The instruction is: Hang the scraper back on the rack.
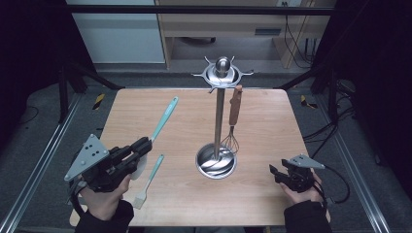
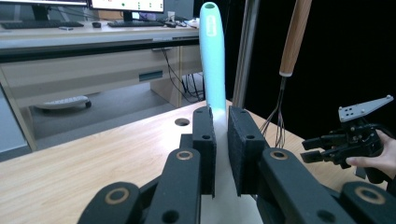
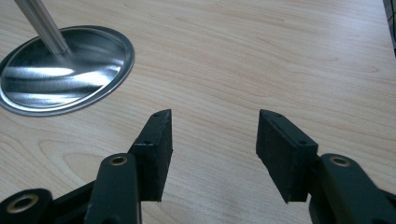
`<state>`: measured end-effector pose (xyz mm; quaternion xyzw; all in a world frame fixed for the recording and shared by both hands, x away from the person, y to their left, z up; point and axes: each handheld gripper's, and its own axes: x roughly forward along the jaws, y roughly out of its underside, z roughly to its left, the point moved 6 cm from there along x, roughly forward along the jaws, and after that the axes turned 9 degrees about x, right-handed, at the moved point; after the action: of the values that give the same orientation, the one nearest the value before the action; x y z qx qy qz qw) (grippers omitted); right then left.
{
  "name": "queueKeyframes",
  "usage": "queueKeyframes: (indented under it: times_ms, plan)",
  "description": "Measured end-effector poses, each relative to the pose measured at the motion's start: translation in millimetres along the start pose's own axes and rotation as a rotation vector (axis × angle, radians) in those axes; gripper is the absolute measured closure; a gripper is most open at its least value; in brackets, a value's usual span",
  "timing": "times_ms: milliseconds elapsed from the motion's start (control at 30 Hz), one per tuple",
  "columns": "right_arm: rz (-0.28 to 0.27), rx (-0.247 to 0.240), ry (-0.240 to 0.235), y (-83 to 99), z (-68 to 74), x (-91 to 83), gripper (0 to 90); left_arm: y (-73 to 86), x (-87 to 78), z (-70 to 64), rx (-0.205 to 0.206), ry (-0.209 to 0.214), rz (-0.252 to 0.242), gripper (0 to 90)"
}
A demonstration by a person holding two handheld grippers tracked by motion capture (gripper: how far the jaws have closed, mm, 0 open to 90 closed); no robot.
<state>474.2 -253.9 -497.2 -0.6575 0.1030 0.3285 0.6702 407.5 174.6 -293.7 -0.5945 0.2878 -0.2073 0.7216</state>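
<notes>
My left gripper (image 1: 145,144) is shut on a teal-handled spatula (image 1: 164,118) near where the handle meets its white blade, holding it a little above the table's left side. In the left gripper view the teal handle (image 2: 213,60) rises from between the shut jaws of my left gripper (image 2: 222,122). A steel utensil stand (image 1: 219,111) stands mid-table. A whisk with a wooden handle (image 1: 235,104) hangs from one of its hooks. My right gripper (image 1: 275,171) is open and low at the right front, and nothing lies between the jaws of my right gripper (image 3: 214,140).
A second teal-handled utensil (image 1: 150,177) with a pale head lies flat just right of my left hand. The stand's round base (image 3: 60,70) is left of my right gripper. The wooden table (image 1: 272,121) is bare at the right and far left. Dark frame rails flank it.
</notes>
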Motion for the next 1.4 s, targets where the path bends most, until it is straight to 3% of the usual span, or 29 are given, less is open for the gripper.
queueKeyframes:
  times_ms: [600, 1400]
  plan:
    - [-0.001, -0.008, 0.002, 0.1, -0.3, 0.6, 46.0, -32.0, 9.3, -21.7, 0.036, 0.037, -0.072, 81.4]
    - [-0.001, -0.006, -0.001, -0.1, 0.4, 0.2, 46.0, -47.8, 19.7, -38.0, 0.091, 0.066, -0.079, 81.4]
